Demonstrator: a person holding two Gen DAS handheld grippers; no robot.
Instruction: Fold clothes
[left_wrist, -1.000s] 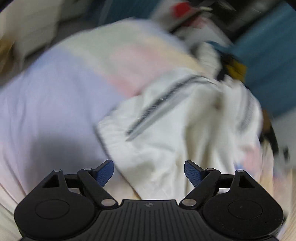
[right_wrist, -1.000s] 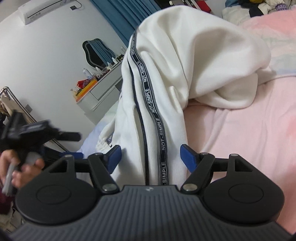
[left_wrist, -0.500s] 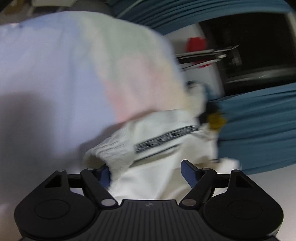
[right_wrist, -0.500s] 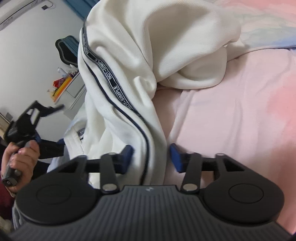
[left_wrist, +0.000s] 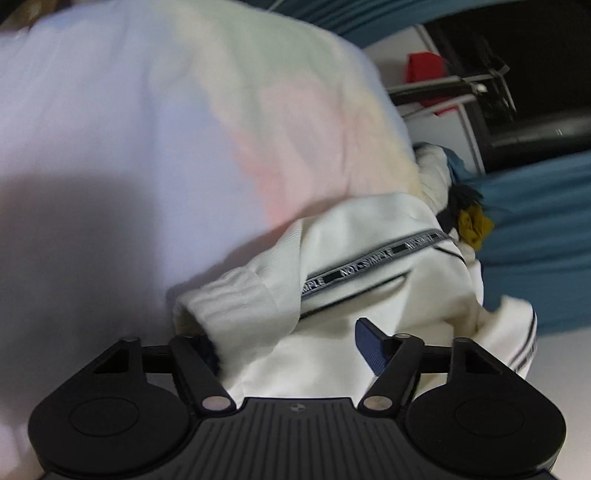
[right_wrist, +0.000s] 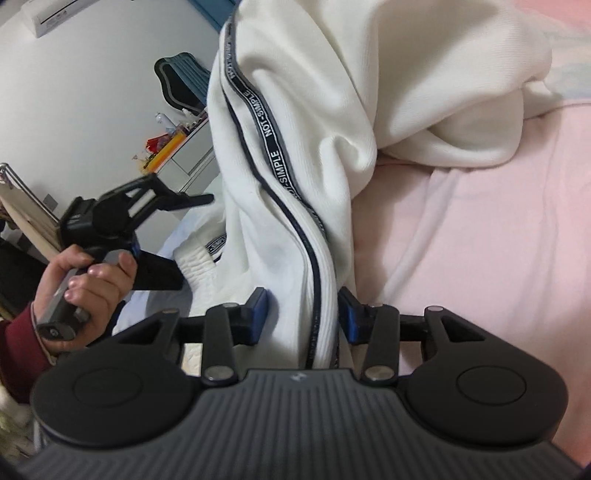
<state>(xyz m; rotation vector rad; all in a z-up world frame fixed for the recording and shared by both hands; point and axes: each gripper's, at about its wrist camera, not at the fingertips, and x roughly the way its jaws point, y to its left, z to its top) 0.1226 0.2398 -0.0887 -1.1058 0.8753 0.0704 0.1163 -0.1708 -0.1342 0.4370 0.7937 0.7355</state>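
The right hand-held gripper (right_wrist: 301, 314) now pinches the white garment (right_wrist: 332, 110); the left hand-held gripper (left_wrist: 286, 338) has been closing around its ribbed cuff (left_wrist: 229, 302)

In the right wrist view, bare pink bedsheet (right_wrist: 480, 240) lies open from 1 to 4 o'clock. The heaped white track pants (right_wrist: 369, 81) block 11 to 1 o'clock, and the left gripper (right_wrist: 192, 236) with its hand (right_wrist: 88, 284) crowds 9 o'clock.

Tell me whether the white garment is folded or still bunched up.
Bunched up, not folded. The white garment lies in loose crumpled heaps on the pink bedding, its striped edge twisting down into the right hand-held gripper, which pinches it.
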